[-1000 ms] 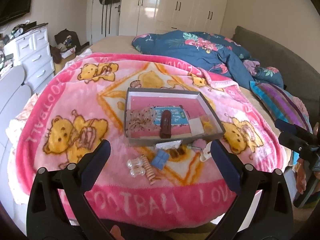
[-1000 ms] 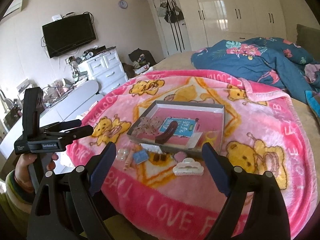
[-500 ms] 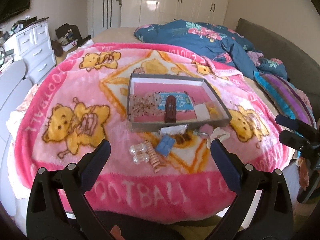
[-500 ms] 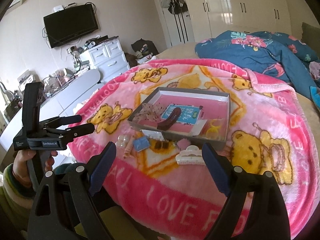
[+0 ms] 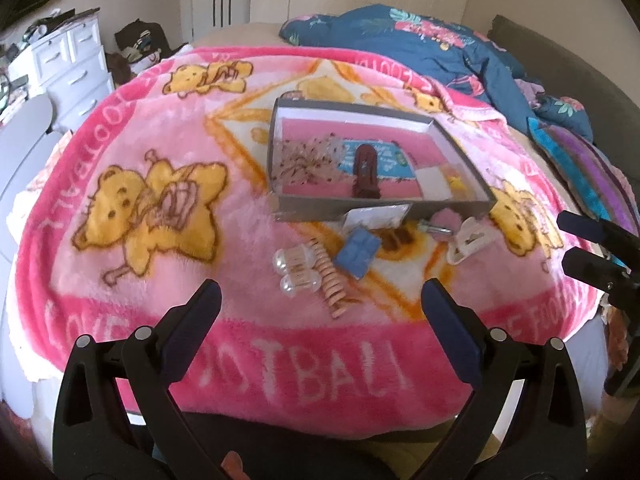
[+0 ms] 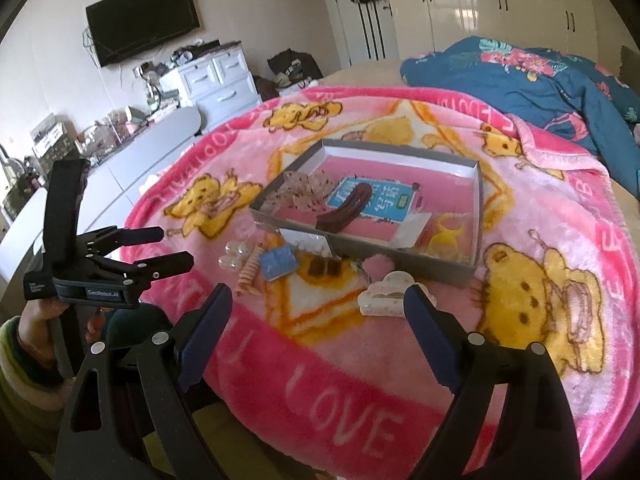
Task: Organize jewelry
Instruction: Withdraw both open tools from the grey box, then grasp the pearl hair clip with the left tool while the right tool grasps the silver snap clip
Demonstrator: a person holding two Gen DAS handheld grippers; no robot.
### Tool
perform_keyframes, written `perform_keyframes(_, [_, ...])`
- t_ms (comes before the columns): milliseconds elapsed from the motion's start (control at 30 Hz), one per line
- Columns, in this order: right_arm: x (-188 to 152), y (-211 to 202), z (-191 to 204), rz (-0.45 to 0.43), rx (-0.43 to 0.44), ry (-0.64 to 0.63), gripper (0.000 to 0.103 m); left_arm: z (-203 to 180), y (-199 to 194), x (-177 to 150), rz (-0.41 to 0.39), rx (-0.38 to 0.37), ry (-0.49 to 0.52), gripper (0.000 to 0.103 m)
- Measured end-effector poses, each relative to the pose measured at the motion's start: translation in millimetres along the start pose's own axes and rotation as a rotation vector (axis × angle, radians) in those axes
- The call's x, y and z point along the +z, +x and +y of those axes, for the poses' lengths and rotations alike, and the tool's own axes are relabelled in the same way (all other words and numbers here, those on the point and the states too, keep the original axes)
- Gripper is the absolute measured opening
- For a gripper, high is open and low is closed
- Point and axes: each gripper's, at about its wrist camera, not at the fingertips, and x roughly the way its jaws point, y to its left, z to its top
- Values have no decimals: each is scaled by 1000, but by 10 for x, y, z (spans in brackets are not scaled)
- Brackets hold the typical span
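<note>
Box (image 5: 360, 212) mid-frame is partly filled; white claw clip (image 6: 390, 294) + bits below it remain. Your left gripper (image 5: 320, 312) & right gripper (image 6: 318, 312): both spread, empty.

Fluffy fleece blanket (image 5: 168, 288), cardboard tray (image 5: 360, 208)

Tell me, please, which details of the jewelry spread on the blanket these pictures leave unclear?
- Left wrist view: small item beside the white claw clip is blurred.
- Right wrist view: print on the blue card is too small, partly under the brown clip.
- Both views: the tray wall hides the near floor.
</note>
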Motion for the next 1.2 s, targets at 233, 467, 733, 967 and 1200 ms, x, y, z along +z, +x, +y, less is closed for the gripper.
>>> perform_keyframes(233, [30, 292, -30, 47, -2, -12, 87, 106, 219, -54, 46, 18, -17, 94])
perform_keyframes(467, [84, 582, -42, 88, -12, -38, 86, 197, 437, -83, 82, 29, -36, 93])
perform_keyframes(733, [148, 1007, -178, 166, -40, -46, 69, 308, 623, -79, 120, -7, -85, 92])
perform_keyframes(967, [203, 1295, -298, 234, -60, -54, 51, 351, 679, -24, 132, -51, -112, 79])
perform_keyframes(1200, [258, 1468, -279, 321, -128, -115, 50, 348, 811, 5, 172, -93, -132, 59])
